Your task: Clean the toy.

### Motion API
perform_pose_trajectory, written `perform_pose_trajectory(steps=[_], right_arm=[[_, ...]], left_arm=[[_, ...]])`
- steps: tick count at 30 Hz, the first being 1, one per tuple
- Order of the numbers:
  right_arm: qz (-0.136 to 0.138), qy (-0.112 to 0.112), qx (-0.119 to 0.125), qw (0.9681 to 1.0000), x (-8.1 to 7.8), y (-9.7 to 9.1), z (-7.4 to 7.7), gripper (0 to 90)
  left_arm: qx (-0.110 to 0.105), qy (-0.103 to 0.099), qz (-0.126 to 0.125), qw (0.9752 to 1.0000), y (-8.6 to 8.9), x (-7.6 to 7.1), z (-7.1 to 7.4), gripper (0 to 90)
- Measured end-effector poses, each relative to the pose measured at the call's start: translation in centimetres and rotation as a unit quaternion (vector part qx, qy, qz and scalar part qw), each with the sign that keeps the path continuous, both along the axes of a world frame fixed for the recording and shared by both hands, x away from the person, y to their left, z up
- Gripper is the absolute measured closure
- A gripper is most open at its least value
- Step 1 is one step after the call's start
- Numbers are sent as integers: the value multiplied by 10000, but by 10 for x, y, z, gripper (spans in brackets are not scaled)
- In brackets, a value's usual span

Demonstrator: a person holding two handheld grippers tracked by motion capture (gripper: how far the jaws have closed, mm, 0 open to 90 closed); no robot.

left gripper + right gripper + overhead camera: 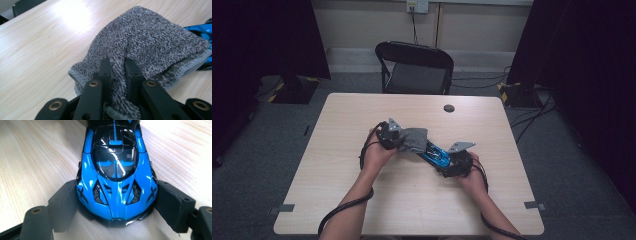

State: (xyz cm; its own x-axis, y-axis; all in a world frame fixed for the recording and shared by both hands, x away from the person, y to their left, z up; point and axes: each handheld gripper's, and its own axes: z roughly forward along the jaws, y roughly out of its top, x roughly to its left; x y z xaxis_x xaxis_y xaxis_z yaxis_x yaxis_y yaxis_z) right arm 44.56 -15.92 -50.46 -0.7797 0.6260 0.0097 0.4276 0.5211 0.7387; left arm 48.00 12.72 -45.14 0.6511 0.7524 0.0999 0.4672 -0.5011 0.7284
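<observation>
One blue toy car point(117, 173) lies near the table's point(362, 210) centre, gripped across its body by the right gripper point(451, 161), whose two black jaws press against its flanks. One grey cloth point(150, 42) drapes over the car's far end, toward ten o'clock from the right hand point(469, 175); the left gripper point(393, 135) has its jaws pinched together on a fold of it. The right gripper view shows the car's glossy canopy and bodywork, which the cloth partly covers in the high view; the left gripper view shows the cloth's looped weave and stitched hem. Beyond, at twelve o'clock, sits one dark round disc point(449, 108), then one black folding chair point(414, 67).
</observation>
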Motion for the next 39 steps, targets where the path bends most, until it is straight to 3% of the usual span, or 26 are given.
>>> perform_pose_trajectory(steps=[7, 11, 19, 26, 35, 39], right_arm=[[0, 1, 1, 10000, 0, 0, 0, 233], [-5, 2, 5, 10000, 0, 0, 0, 233], [-4, 1, 5, 10000, 0, 0, 0, 233], [-4, 2, 4, 10000, 0, 0, 0, 233], [-5, 3, 5, 10000, 0, 0, 0, 233], [-5, 4, 5, 10000, 0, 0, 0, 233]], left_arm=[[-111, -99, 64, 9999, 9, -4, 9, 783], [-221, -268, 16, 9994, 8, -8, 21, 783], [-356, -378, -360, 9980, -15, -19, 35, 782], [-315, -317, -696, 9966, -41, -30, 26, 782], [-61, -230, -1049, 9942, -73, -38, 9, 782], [159, -249, -1178, 9926, -86, -38, 3, 781]])
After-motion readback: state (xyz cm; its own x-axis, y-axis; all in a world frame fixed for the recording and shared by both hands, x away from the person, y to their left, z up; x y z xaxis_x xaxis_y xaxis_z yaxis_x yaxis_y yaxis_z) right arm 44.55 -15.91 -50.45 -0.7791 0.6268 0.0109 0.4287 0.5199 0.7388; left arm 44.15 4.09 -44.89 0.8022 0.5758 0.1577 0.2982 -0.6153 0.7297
